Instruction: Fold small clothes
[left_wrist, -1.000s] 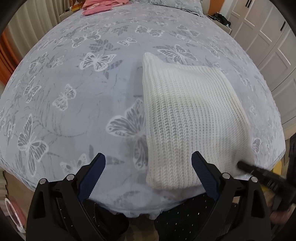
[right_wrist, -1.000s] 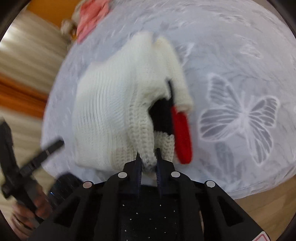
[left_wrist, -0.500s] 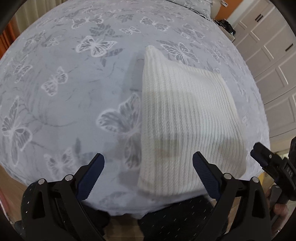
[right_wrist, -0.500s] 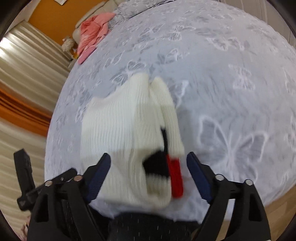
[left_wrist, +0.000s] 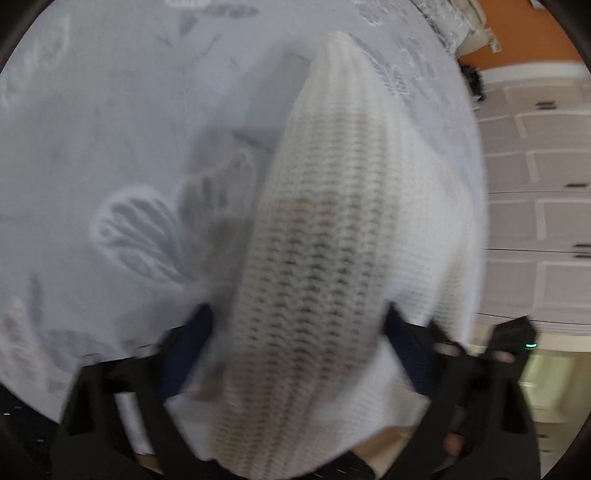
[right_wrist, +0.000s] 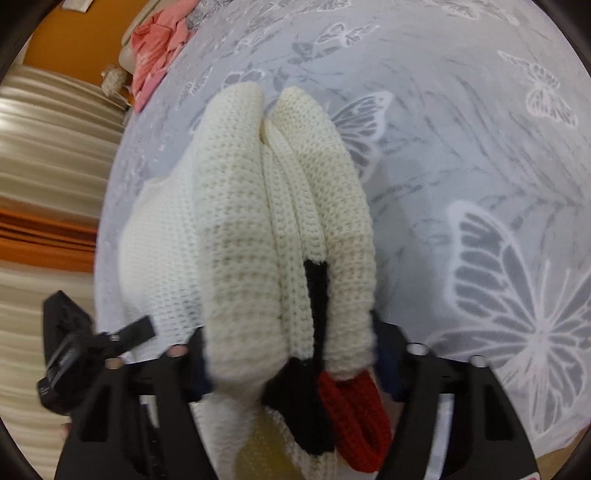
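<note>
A folded white knit sweater (left_wrist: 332, 229) lies near the edge of a grey butterfly-print bedspread (left_wrist: 110, 129). My left gripper (left_wrist: 295, 354) is open, its blue-padded fingers (left_wrist: 406, 347) on either side of the sweater's near left edge. In the right wrist view the sweater (right_wrist: 258, 221) shows its stacked folds, with black and red trim (right_wrist: 351, 410) at the near end. My right gripper (right_wrist: 291, 365) is open and straddles that end. The left gripper (right_wrist: 74, 354) shows at the lower left of that view.
A pink garment (right_wrist: 159, 40) lies at the far end of the bed by an orange wall. White wardrobe doors (left_wrist: 535, 206) stand right of the bed. Beige and orange curtains (right_wrist: 44, 221) hang on the other side. Bedspread (right_wrist: 480, 184) lies right of the sweater.
Both grippers have moved in close to the sweater, so its ends now lie between their open fingers. The right gripper, shut on the sweater a second ago, stands open.
</note>
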